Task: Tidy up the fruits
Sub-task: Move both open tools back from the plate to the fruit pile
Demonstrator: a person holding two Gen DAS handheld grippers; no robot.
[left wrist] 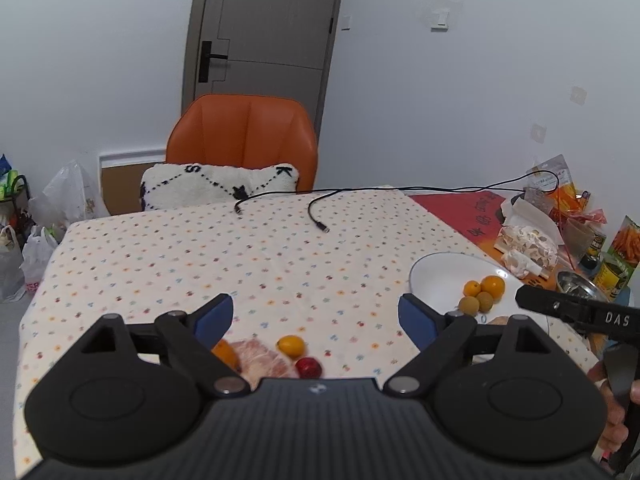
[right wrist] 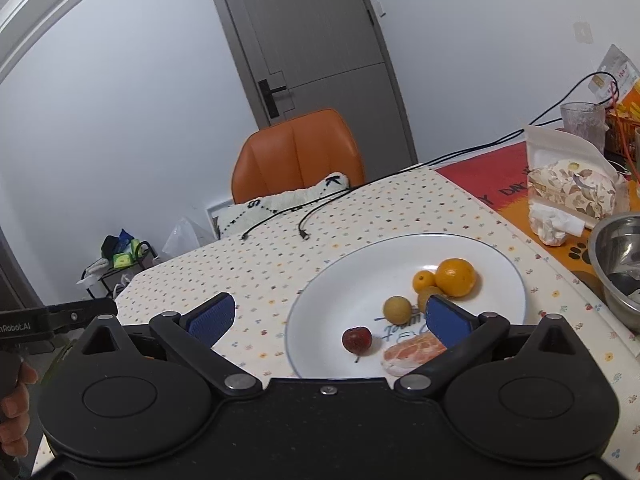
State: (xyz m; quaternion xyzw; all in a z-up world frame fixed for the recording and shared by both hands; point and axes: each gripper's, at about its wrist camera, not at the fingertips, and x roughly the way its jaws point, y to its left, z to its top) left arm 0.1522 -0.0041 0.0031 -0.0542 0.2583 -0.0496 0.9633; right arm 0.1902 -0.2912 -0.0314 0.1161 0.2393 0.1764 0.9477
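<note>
Both hand-held grippers stand with blue-padded fingers spread wide and nothing between them: the left gripper (left wrist: 316, 314) above the dotted cream tablecloth (left wrist: 160, 248), the right gripper (right wrist: 330, 314) above the round white plate (right wrist: 340, 280). On the plate, largest to smallest, lie a peeled pink citrus segment (right wrist: 412, 352), a round orange (right wrist: 456, 277), two brownish-green round fruits (right wrist: 397, 308), a small orange kumquat (right wrist: 424, 280) and a dark red cherry-like fruit (right wrist: 357, 340). Left of the plate, on the tablecloth, lie a second peeled pink citrus piece (left wrist: 260, 360), an orange fruit (left wrist: 226, 352), a yellow kumquat (left wrist: 292, 345) and a small red fruit (left wrist: 309, 367).
</note>
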